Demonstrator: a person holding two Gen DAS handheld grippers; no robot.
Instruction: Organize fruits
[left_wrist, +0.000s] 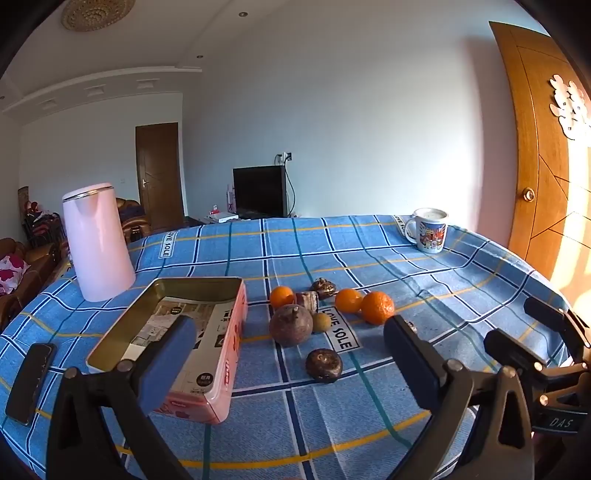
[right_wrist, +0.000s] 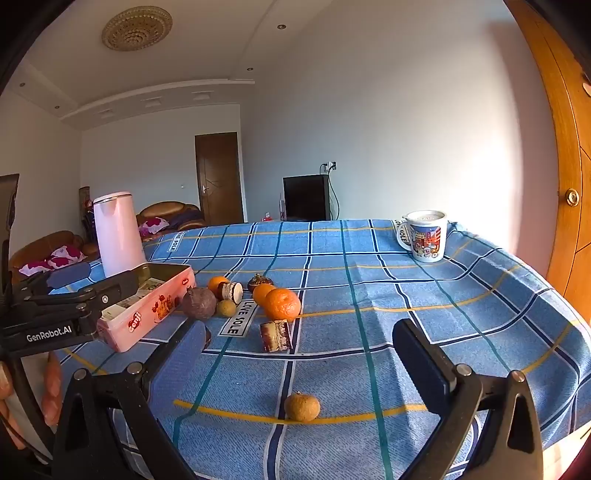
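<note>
Looking out along both tongs, neither one has anything in it yet. My right tongs (right_wrist: 297, 354) stand spread wide over the near edge of the table (right_wrist: 480, 295), and the closest fruit is a small brown one (right_wrist: 302, 407) sitting alone right between their fingers, low and just ahead. It's round, so no long axis to fuss over; I'd guess it's a straight drop-and-close for the right side.

My left tongs (left_wrist: 290, 345) are wide too, with a dark flattish fruit (left_wrist: 324, 364) lying between the fingers a bit further out. The open tin (left_wrist: 236, 325) sits just to the left of that, long side running away from me, so the left side is the nearer one for dropping stuff in.

Beyond that is the main cluster mid-table: a big purplish fruit (left_wrist: 290, 325), three oranges (left_wrist: 377, 307) and some small dark bits, all near the tin's right wall.

The lone brown fruit only shows in the right view, and the left view is the one that looks down into the tin. Kettle (left_wrist: 96, 243) and mug (left_wrist: 428, 229) sit at the far side.
</note>
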